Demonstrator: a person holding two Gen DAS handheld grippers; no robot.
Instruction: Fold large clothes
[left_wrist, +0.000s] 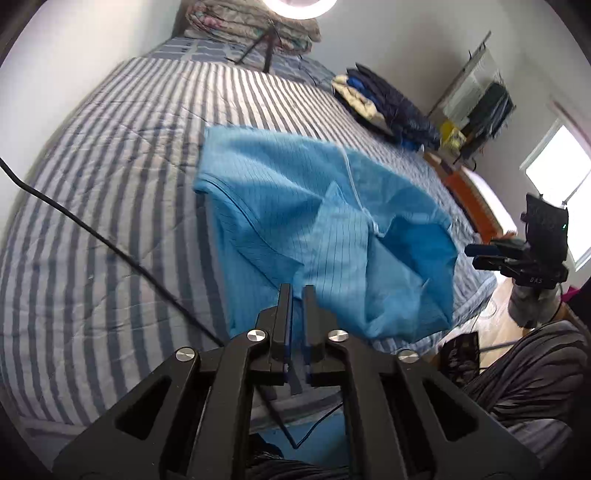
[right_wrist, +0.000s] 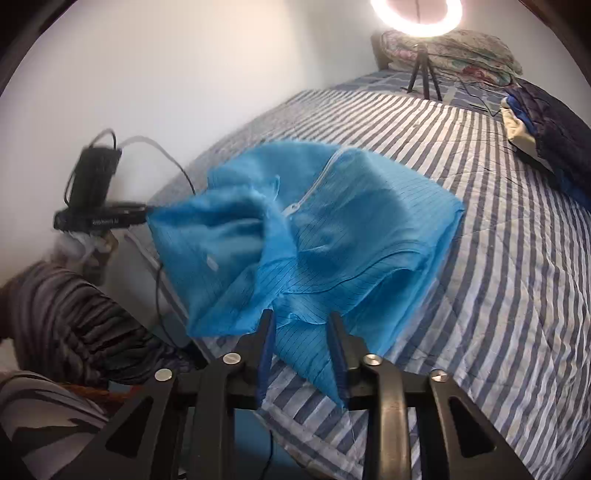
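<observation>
The blue garment (left_wrist: 295, 206) is thin matt cloth with fine dark lines. The bedcover (left_wrist: 110, 184) is quilted striped fabric — soft, not shiny.

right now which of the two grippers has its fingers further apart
The right gripper: a clear gap shows between its fingers over the blue garment. The left gripper shows only a narrow slit.

Garment (left_wrist: 295, 206) bright blue, thin dark pinstripes, white zipper (right_wrist: 314, 184). Bedspread (left_wrist: 110, 166) blue-grey and white stripes. Pillows (right_wrist: 461, 48) floral. Gripper pads (right_wrist: 264, 354) blue.
</observation>
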